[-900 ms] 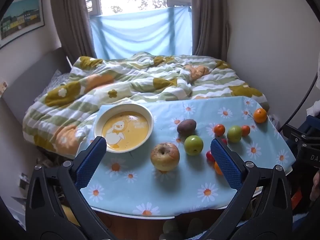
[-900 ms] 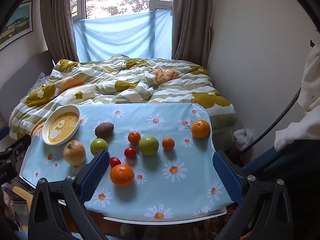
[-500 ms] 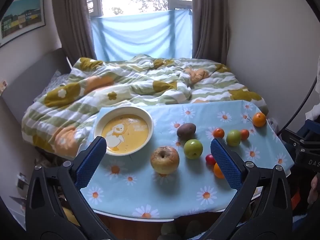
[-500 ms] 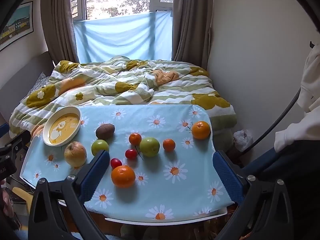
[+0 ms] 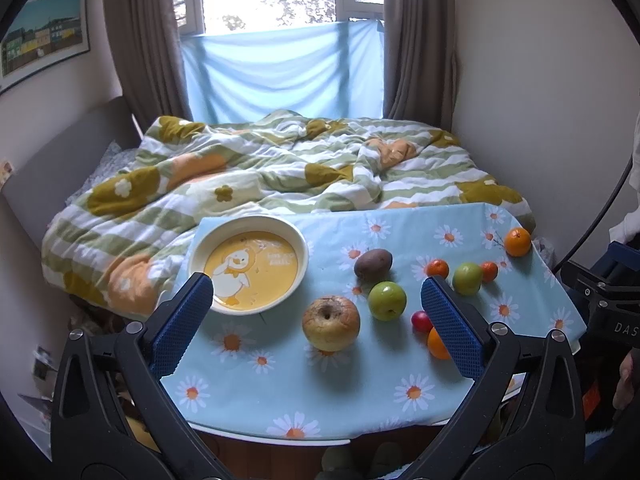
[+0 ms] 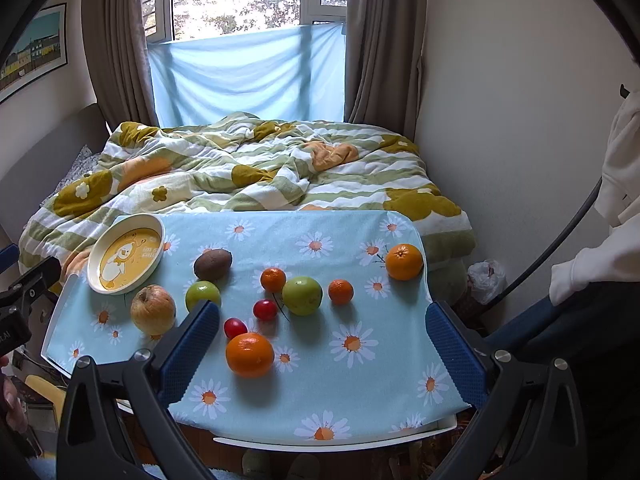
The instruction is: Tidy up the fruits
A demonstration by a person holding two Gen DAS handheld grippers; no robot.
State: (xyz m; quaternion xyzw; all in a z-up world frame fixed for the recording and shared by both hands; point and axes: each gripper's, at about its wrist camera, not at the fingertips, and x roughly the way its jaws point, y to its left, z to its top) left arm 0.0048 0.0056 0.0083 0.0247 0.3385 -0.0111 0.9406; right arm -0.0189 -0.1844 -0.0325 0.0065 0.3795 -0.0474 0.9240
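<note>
Both grippers, left gripper (image 5: 316,312) and right gripper (image 6: 322,344), are hovering spread wide and empty above the table (image 6: 360,408). Fruits are lying loose mid-table; the bowl (image 5: 248,266) is waiting at its far left corner. Judged best: straddling the yellowish apple (image 5: 331,322) squarely before closing gently.

free: tablecloth (image 6: 360,380) front right | blocked: fruit cluster (image 6: 296,300) centre

Pale blue daisy-print tablecloth (image 6: 320,380), yellow duck-print bowl (image 5: 200,240), green-and-white striped flowered quilt (image 6: 260,176), blue fingers (image 6: 188,348)
</note>
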